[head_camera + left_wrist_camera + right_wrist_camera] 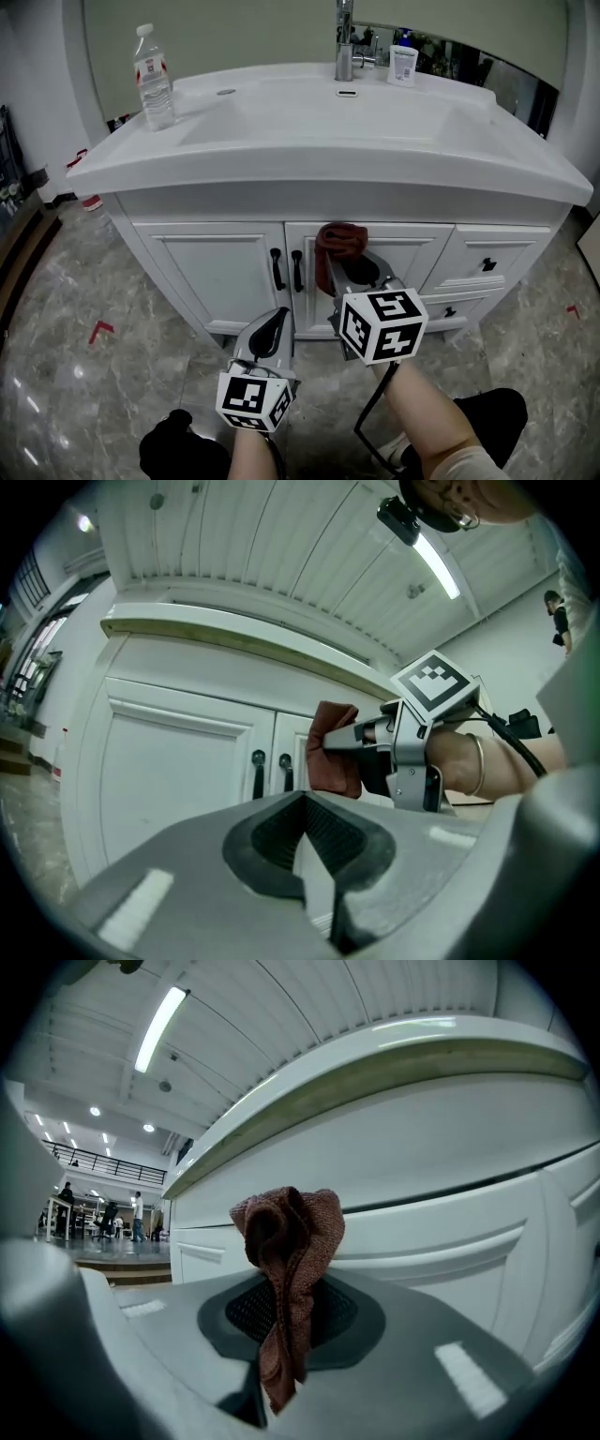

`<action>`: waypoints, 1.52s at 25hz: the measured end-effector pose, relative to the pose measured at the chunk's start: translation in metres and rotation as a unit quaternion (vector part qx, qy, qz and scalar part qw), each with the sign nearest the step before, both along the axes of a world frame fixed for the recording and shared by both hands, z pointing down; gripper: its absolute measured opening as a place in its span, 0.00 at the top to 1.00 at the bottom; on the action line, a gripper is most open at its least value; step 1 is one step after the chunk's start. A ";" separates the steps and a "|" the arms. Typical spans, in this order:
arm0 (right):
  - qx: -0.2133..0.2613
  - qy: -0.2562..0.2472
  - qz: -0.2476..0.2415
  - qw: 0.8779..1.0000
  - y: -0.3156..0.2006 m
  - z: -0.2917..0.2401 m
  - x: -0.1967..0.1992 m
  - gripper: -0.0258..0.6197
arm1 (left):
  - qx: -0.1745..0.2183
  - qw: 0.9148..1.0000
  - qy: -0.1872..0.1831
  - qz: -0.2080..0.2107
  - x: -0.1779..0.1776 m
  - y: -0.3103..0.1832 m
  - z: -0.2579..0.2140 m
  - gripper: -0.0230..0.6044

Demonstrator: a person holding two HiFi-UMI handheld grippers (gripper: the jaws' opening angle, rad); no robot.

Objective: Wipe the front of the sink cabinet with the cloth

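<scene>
The right gripper (pixel 281 1340) is clenched on the bunched reddish-brown cloth (pixel 291 1227), which sits at frame centre, at or just off the sink cabinet front (pixel 211 267). The left gripper (pixel 305 841) is pinched together, empty. The wad could snag the door handles (pixel 286 270) and pull free.

A clear water bottle (pixel 153 77) with a white cap stands at the upper left of the head view. At the top centre is a chrome faucet (pixel 345 42), and just to its right a small white container (pixel 403 66). A red arrow mark (pixel 100 329) lies on the grey marble floor (pixel 56 384), at the lower left.
</scene>
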State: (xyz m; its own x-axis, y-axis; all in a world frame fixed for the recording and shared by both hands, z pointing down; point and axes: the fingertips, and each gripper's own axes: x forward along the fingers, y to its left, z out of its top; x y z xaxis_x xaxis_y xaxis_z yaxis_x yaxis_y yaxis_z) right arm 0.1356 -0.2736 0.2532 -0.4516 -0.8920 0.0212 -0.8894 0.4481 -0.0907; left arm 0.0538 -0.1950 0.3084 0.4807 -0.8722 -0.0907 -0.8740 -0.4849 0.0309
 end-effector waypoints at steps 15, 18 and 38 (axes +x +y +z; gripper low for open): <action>-0.002 0.017 0.089 0.996 0.014 -0.008 0.161 0.82 | -0.006 0.998 -0.035 0.055 0.106 0.027 0.013 0.96; -0.008 0.013 0.110 0.994 0.016 -0.006 0.180 0.82 | -0.003 0.998 -0.044 0.054 0.106 0.029 0.011 0.96; -0.012 0.056 -0.009 0.998 0.003 0.049 -0.027 0.83 | -0.021 0.999 -0.026 -0.032 -0.010 0.015 0.020 0.96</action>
